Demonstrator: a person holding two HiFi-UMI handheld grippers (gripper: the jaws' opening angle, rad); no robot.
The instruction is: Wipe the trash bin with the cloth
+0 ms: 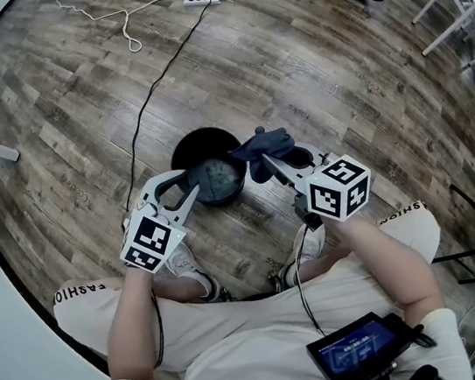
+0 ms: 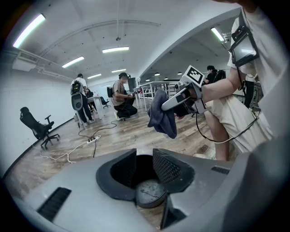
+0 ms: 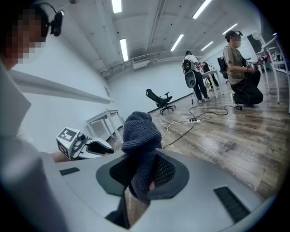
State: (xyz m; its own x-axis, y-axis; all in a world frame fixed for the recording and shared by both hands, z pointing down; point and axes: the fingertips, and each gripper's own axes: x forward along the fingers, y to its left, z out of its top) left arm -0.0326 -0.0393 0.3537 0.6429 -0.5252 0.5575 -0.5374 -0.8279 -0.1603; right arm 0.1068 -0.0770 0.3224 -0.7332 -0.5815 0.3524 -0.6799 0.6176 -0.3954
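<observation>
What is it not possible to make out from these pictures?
- Left claw: left gripper view shows the trash bin between its jaws; whether it grips the rim is unclear.
- Trash bin's outer side: head view, hidden under its own rim.
- Screen at the person's waist: head view, print too small.

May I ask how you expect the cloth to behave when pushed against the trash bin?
Probably floppy: the cloth droops in folds from the right gripper. Its knitted surface likely drags rather than slips. It seems light, hanging from one pinch.
</observation>
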